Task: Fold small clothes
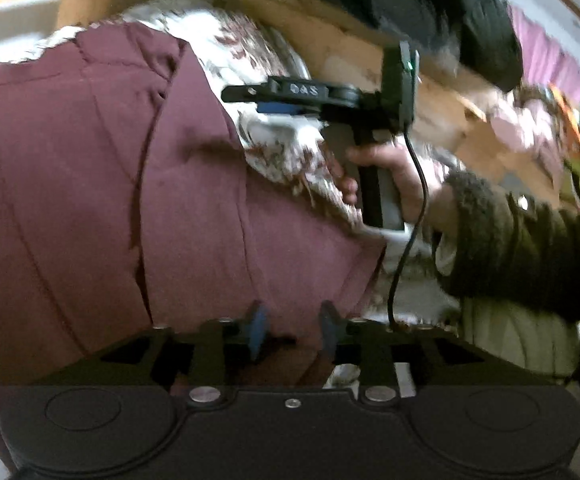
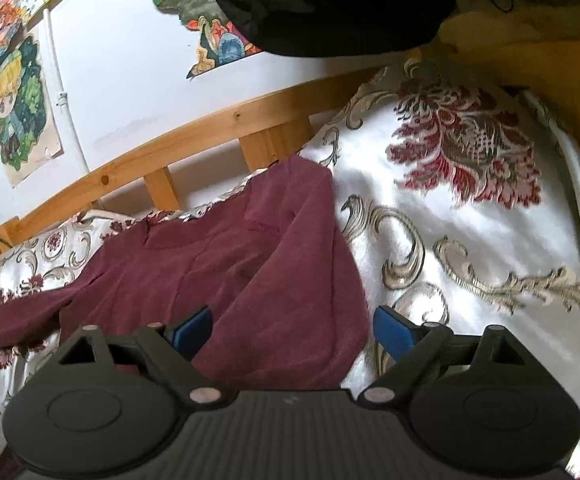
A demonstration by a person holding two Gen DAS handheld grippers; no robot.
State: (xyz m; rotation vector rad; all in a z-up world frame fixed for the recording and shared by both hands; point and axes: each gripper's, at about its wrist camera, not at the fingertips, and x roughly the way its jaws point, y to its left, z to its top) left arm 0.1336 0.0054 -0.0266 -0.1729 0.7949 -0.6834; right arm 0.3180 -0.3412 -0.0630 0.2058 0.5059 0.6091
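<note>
A maroon garment point(image 1: 102, 184) lies spread on a white floral bedspread point(image 1: 258, 56). It also shows in the right wrist view point(image 2: 250, 268), partly folded over itself. My left gripper point(image 1: 293, 330) is over the garment's near edge, its jaws partly open with maroon cloth between them; no grip shows. My right gripper point(image 2: 291, 330) is wide open above the garment's right edge, its blue pads point(image 2: 391, 334) apart and empty. It also shows in the left wrist view point(image 1: 246, 98), held in a hand over the bedspread beyond the garment.
A wooden bed rail point(image 2: 162, 148) runs behind the bedspread point(image 2: 469, 240), with a white wall and drawings point(image 2: 22, 108) above. A dark-sleeved arm point(image 1: 529, 240) and a cable point(image 1: 409, 232) cross the right side. Pink and coloured items point(image 1: 537, 120) lie far right.
</note>
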